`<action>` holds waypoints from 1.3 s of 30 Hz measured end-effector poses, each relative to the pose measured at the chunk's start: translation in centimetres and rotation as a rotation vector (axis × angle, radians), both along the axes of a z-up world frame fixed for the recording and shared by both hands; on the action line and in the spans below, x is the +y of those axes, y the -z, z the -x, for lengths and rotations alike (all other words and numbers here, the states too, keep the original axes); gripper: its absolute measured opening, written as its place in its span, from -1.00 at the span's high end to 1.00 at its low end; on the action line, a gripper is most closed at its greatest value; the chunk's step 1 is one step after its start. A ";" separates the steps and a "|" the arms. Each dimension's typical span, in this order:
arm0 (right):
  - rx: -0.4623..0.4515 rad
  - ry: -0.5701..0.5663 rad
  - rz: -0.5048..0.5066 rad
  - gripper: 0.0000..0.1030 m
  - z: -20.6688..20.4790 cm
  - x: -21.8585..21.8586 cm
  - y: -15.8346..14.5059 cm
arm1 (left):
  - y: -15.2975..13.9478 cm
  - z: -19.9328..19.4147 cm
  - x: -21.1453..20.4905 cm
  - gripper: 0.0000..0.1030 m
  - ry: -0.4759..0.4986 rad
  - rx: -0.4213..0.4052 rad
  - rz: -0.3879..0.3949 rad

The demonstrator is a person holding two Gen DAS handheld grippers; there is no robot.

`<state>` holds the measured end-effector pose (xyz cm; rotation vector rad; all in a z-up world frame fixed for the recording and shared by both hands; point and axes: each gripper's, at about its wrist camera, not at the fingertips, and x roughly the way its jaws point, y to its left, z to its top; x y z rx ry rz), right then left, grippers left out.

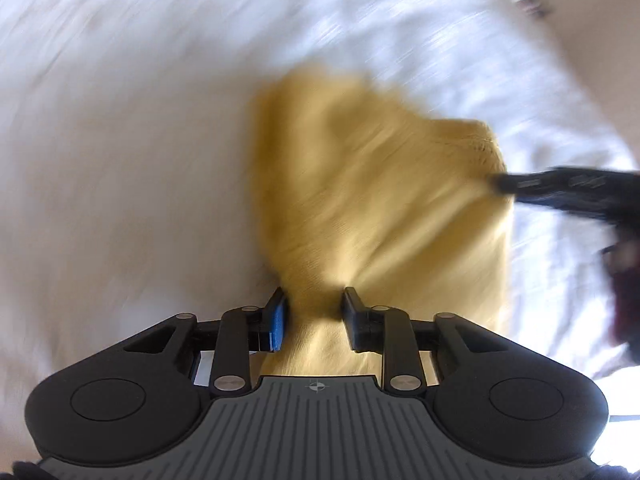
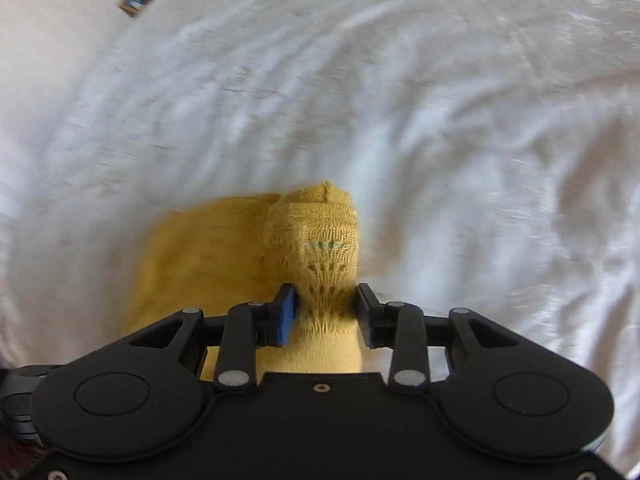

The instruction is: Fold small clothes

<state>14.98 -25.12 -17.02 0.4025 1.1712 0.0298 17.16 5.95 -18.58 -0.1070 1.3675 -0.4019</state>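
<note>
Between my left gripper's fingertips a bunched fold of the yellow knit garment is pinched, the cloth narrowing to a waist right where the blue pad and the black finger opposite it press in. Ahead of that tool the garment fans out wide over the white bed sheet, much of it smeared by motion blur. Off to the right of the tool, the other gripper's dark fingers reach in to the garment's far edge.

From the right wrist camera, my right gripper is clamped on a ribbed, open-knit edge of the same garment; the stitches stretch and pucker between its two pads, and a gathered hump of knit stands just ahead of the fingertips. To the left of that tool the rest of the cloth trails away low over the sheet. Far ahead and left, past the sheet's edge, a few small items lie too blurred to name.
</note>
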 end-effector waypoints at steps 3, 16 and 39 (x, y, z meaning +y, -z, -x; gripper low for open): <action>-0.016 0.099 -0.029 0.07 0.9 -2.6 0.4 | 0.5 0.8 0.8 0.39 -0.052 0.019 -0.007; -0.133 -0.157 0.074 -0.40 1.1 -0.4 -1.3 | -6.0 -3.2 -4.8 0.16 0.021 -0.328 -0.101; -0.079 -0.117 0.078 -0.84 -4.5 -2.1 2.3 | -0.6 -7.8 -3.3 -0.64 -0.078 -0.197 -0.091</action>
